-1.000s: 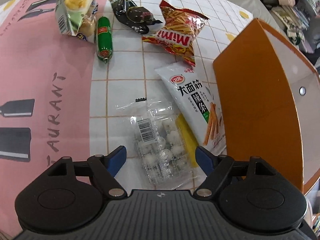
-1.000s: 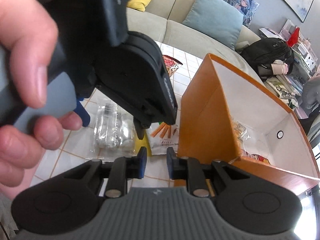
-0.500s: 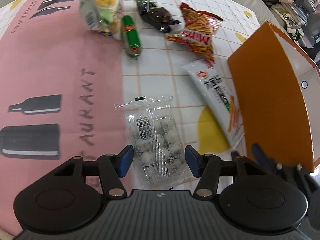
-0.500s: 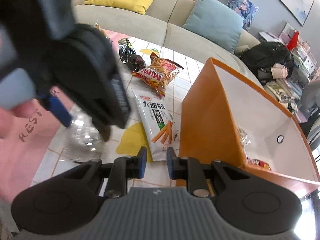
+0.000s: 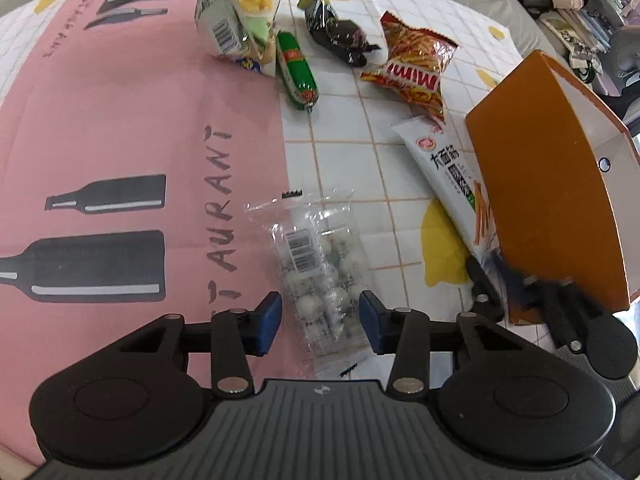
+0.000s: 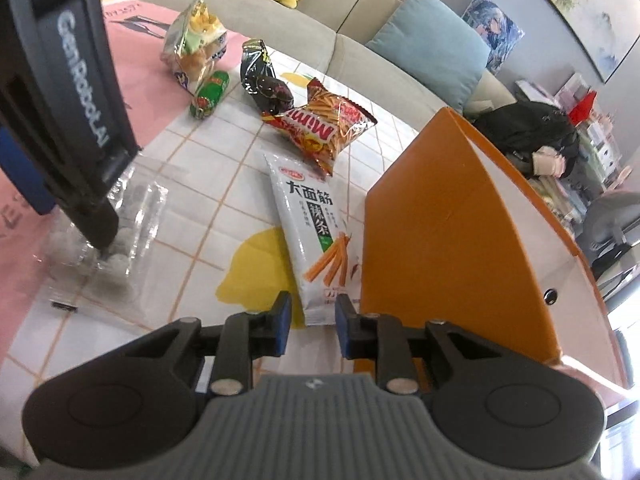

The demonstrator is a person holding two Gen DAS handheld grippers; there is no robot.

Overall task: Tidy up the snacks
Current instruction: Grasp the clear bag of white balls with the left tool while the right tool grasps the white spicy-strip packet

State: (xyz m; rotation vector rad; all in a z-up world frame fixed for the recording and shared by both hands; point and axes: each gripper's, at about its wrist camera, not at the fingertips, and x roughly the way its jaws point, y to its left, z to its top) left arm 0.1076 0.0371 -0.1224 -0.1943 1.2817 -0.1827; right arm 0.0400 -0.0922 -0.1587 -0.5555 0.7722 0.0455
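Left wrist view: the left gripper is closing around the clear packet of white sweets lying where pink cloth meets tiled tablecloth — the blue pads are flanking it, not yet pressing.

Right wrist view: the right gripper is closing too, its narrow gap straddling the near end of the white spicy-strip packet — nothing is gripped. The orange box is standing just beside that packet.

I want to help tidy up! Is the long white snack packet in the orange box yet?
No, it is out. The white snack packet lies flat on the tablecloth beside the orange box, its lower end against the box's outer wall.
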